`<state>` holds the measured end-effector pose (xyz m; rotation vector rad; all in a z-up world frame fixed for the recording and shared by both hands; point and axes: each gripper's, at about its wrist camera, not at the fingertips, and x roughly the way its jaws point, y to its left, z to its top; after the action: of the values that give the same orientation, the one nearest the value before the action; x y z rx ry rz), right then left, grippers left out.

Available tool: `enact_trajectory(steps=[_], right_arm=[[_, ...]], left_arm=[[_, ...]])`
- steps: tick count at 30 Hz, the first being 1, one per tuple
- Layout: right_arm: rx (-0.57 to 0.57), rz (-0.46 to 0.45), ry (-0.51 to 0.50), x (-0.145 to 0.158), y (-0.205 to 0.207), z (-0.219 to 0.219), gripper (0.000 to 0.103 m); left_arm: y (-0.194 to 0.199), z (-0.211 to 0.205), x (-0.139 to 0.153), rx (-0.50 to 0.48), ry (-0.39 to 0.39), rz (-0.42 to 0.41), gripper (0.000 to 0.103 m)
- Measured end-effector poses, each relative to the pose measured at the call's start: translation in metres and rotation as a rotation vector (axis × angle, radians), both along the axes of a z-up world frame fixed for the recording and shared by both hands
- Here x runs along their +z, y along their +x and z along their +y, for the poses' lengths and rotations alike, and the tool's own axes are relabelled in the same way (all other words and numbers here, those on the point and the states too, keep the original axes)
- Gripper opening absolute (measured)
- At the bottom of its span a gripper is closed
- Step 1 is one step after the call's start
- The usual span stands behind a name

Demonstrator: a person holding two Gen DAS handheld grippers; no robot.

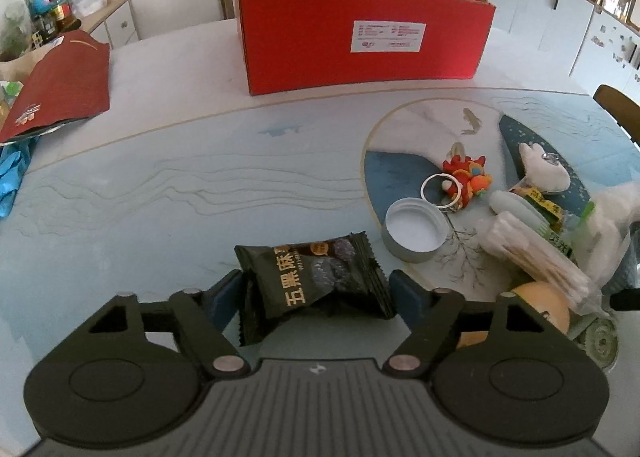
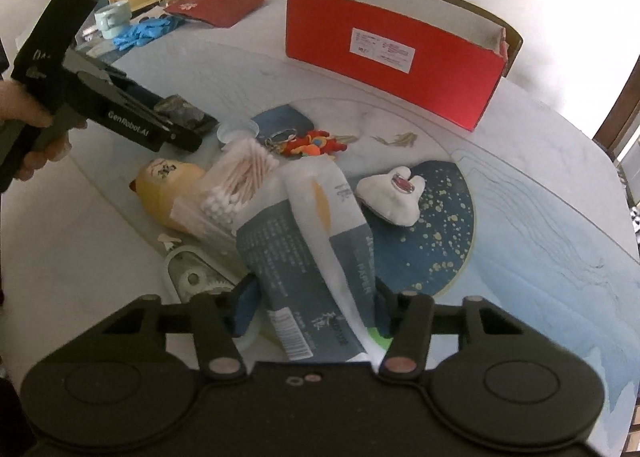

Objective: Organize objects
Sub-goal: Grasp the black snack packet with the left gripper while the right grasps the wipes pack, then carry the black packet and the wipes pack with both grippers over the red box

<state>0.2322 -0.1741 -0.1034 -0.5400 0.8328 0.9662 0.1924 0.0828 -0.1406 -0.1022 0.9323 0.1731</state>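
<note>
Black snack packet (image 1: 316, 285): crinkled foil wrapper with gold characters, near centre of table, pressed between both blue pads.
Left gripper (image 1: 316, 293): clenched on black snack packet.
Tissue pack (image 2: 316, 269): grey-blue and white soft plastic pack, near right, between the pads.
Right gripper (image 2: 312, 309): clamped on tissue pack.
Cotton swabs (image 2: 240, 181): clear bag, just left of tissue pack.
White plush toy (image 2: 390, 195): right, beyond tissue pack.
Red cardboard box (image 1: 360, 41): open-topped, far side of pale blue table (image 1: 160, 197).

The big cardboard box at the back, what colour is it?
Red cardboard box with a white label, clearest in the left wrist view.
</note>
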Motion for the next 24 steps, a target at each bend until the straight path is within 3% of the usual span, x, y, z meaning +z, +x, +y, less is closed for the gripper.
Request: enact_trajectory(steps=[6, 16, 24], right_arm=[[-0.045, 0.057, 0.068, 0.011, 0.012, -0.009, 0.038], [-0.083, 0.11, 0.134, 0.033, 0.023, -0.017, 0.037], [-0.118, 0.116, 0.173, 0.058, 0.046, -0.019, 0.037]], left_arm=[[-0.004, 0.003, 0.005, 0.01, -0.025, -0.004, 0.069], [-0.02, 0.007, 0.024, 0.056, -0.093, -0.04, 0.065], [-0.025, -0.001, 0.06, 0.047, -0.129, -0.084, 0.065]])
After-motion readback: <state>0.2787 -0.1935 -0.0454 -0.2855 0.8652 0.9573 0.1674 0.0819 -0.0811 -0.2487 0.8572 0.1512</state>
